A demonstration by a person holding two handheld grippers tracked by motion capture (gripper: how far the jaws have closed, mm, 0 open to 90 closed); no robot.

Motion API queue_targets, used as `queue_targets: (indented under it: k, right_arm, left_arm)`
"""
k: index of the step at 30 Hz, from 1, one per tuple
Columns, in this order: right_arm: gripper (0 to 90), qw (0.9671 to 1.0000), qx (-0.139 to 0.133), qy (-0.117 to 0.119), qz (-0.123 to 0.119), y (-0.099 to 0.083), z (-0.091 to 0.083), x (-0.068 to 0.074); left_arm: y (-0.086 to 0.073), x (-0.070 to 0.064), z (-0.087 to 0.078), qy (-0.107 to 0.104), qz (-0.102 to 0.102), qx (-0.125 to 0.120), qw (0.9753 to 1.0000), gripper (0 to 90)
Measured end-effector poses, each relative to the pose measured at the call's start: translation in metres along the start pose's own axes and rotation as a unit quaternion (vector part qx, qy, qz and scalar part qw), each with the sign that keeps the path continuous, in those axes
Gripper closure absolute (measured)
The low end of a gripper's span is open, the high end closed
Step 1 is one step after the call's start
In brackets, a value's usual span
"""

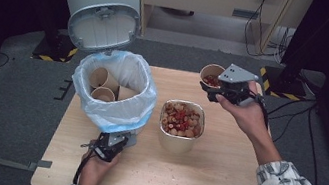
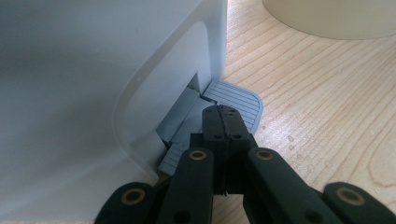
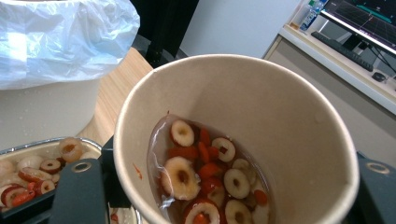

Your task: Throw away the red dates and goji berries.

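Two risks are seen: the paper cup (image 1: 211, 74) w/ wet fruit slices, clamped by the right gripper (image 1: 226, 91) above the table's far edge, could be tipped & spilled, while the left gripper (image 2: 223, 122), jaws together on the bin pedal (image 2: 236, 99), could be slipped off, dropping the lid (image 1: 104, 26).

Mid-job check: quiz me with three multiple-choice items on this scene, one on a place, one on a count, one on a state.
1. Where is the metal bowl?
A. inside the bin
B. on the table, right of the bin
C. on the floor

2. How many paper cups lie in the bin?
A. none
B. one
C. at least two

3. What state is the bin lid in?
A. open
B. shut
C. removed, lying on the table

Answers:
1. B: it stands on the table beside the bin.
2. C: two round cup mouths show in the bag.
3. A: the left tongs press the pedal, lid tipped back.
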State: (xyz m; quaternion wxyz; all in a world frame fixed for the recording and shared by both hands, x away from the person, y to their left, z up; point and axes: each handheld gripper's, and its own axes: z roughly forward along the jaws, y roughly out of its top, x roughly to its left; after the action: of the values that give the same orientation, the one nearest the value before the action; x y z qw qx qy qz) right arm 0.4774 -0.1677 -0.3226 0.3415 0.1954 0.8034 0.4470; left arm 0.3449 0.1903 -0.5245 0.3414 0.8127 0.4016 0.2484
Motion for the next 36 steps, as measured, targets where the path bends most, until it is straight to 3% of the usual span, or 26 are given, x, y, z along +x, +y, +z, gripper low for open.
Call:
queue_targets:
  k: [13,21,22,36]
  right_arm:
    - [29.9,0.9995,0.002,-0.006,-0.030,0.007,-0.001,0.005]
    - [29.9,0.9993,0.001,-0.008,-0.035,0.013,-0.002,0.006]
    - [29.9,0.9992,0.001,-0.012,-0.038,0.016,-0.002,0.006]
    - [29.9,0.9937,0.014,-0.031,-0.107,0.032,-0.008,0.016]
  left_arm:
    - [0.000,0.000,0.000,-0.001,-0.003,-0.002,1.0000,89.6]
    - [0.000,-0.001,0.000,0.004,-0.008,-0.001,1.0000,89.6]
    - [0.000,0.001,0.000,-0.001,0.001,-0.001,1.0000,89.6]
    - [0.000,0.001,0.000,-0.001,0.002,-0.001,1.0000,89.6]
